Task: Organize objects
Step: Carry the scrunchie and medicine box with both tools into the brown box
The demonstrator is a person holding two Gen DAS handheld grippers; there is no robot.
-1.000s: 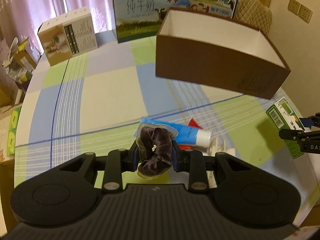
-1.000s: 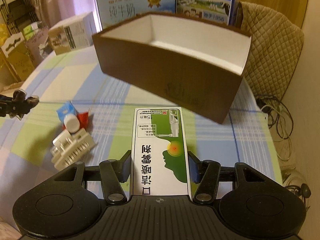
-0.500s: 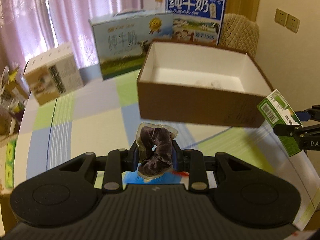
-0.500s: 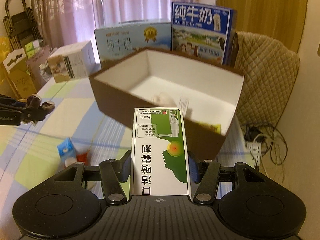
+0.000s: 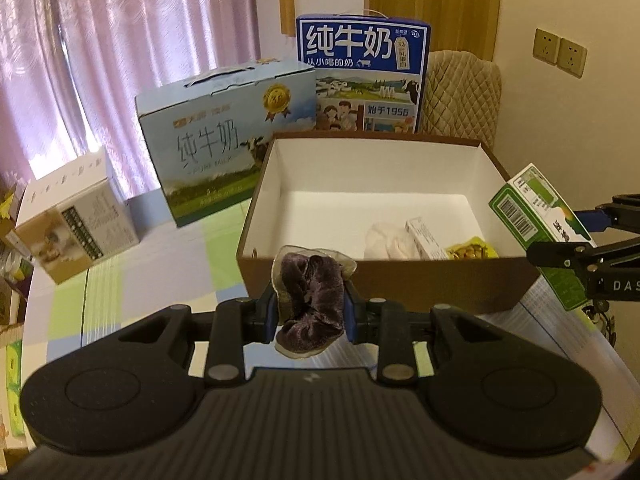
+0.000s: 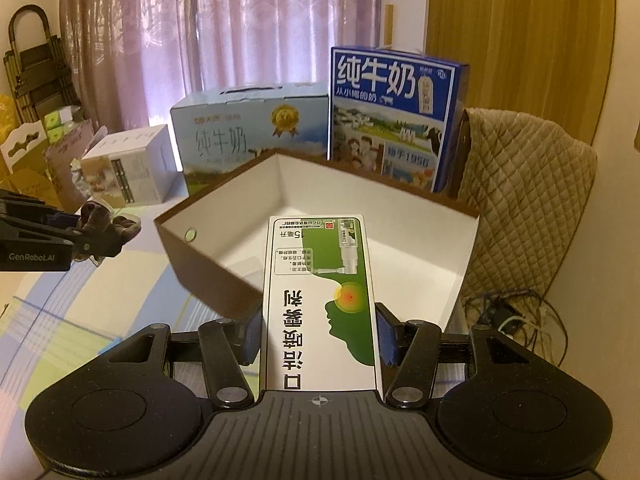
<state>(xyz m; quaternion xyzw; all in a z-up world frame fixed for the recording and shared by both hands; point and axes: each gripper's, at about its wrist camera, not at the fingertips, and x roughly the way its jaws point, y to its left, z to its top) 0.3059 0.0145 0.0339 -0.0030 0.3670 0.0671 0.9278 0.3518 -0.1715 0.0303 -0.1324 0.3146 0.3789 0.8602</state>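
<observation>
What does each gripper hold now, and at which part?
The left gripper pinches a bagged purple velvet scrunchie across its middle. The right gripper clamps a green-and-white mouth spray carton by its long sides, near the lower end.

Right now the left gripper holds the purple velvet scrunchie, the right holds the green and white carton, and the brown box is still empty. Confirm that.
Not quite: the brown box is not empty. The left wrist view shows a pale bundle, a small white carton and a yellow packet already inside. The rest holds: the left gripper grips the purple velvet scrunchie, the right gripper the green and white carton.
</observation>
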